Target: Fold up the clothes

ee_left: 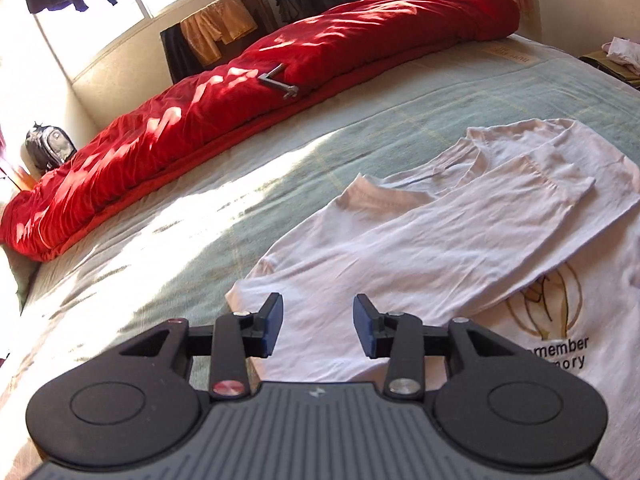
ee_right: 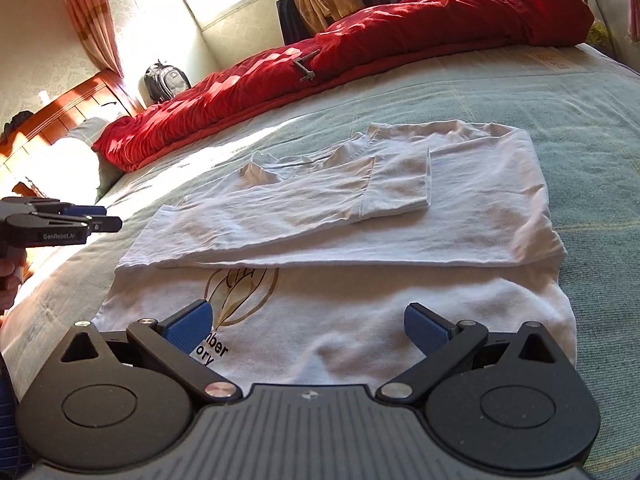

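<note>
A white long-sleeved shirt (ee_right: 460, 216) lies flat on the bed, both sleeves folded across its body. A gold leaf print with black lettering (ee_right: 240, 288) shows on its near part. My right gripper (ee_right: 308, 326) hovers open over the shirt's near hem, nothing between its blue pads. My left gripper (ee_left: 318, 326) stands open above the shirt's (ee_left: 420, 240) left edge, holding nothing. From the right wrist view the left gripper (ee_right: 108, 218) appears side-on at the far left, off the shirt's edge.
The bed has a pale green cover (ee_left: 280, 152). A rolled red duvet (ee_left: 280, 68) with a small metal tool (ee_left: 280, 82) on it lies along the far side. A wooden headboard (ee_right: 68, 108) and grey backpack (ee_right: 166, 80) stand at the left. A hand (ee_right: 10, 276) holds the left gripper.
</note>
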Demonstrator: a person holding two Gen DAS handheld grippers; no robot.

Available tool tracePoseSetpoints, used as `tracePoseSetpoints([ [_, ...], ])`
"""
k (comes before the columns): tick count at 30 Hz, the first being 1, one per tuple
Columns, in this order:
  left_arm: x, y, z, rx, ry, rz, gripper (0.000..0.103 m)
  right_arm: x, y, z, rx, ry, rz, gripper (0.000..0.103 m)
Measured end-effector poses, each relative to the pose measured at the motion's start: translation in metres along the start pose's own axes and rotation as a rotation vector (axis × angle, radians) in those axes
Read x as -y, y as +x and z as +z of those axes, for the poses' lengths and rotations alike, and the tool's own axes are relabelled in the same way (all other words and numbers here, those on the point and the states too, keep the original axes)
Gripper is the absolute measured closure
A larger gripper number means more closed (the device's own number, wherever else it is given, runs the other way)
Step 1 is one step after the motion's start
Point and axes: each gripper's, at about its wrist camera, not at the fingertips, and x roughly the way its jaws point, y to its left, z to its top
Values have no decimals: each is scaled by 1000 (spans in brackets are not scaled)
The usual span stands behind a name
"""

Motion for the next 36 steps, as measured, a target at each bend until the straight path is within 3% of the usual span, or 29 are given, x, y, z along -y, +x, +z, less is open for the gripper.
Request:
tracePoseSetpoints([
  [2, -12, 12, -26, -34, -44, 19, 63, 2, 1, 0, 5, 16, 4, 0],
  [5, -19, 26, -56, -61, -107, -29, 63, 4, 3, 0, 1, 22, 4, 0],
  [8, -19, 31, -74, -20, -173, -53, 63, 3, 5, -1, 1, 13, -9, 0],
  [19, -38, 36, -68, 100, -329, 14, 55, -1, 8, -4, 6, -15, -30, 0],
  [26, -41, 28, -56, 155, -293, 67, 55, -3, 9, -5, 5, -28, -40, 0],
  [31, -39, 37, -66, 76, -253, 85, 53, -2, 8, -4, 5, -25, -36, 0],
  [36, -30, 40, -79, 76, -200, 127, 48, -2, 9, -4, 4, -26, -39, 0],
])
